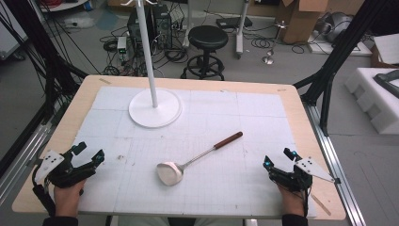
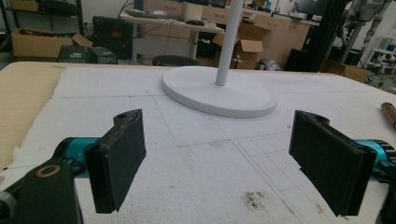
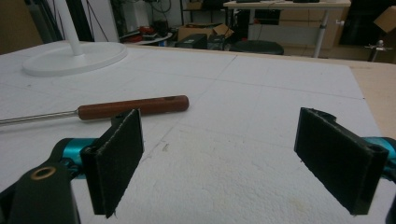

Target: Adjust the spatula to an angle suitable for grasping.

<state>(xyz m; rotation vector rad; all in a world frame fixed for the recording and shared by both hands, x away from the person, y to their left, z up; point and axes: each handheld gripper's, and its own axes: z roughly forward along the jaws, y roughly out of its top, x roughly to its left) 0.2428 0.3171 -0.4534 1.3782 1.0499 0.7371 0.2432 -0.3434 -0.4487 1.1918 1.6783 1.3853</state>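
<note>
Ladle (image 1: 188, 162) lies mid-counter, a bit toward the near edge. Left tool (image 1: 89, 155) at the near-left corner and right tool (image 1: 278, 158) at near-right are both released, gripping nothing.

High view: even, diffuse overhead light, moderately bright; white mat on desk (image 1: 301, 117) near overexposed, grid lines faint. Shadows soft and short; weak one under ladle (image 1: 170, 173) bowl, dull sheen on bowl, no hard glare. Overall resolution low, fine detail soft, floor clutter smeared. Left gripper view: near pads slightly soft, mid-distance white stand base (image 2: 219, 91) sharper, background shelves dim and blurred. Right gripper view: darker, warmer tone; wooden handle (image 3: 133, 107) fairly sharp, far room murky. Mild wide-angle stretch at frame edges.
</note>
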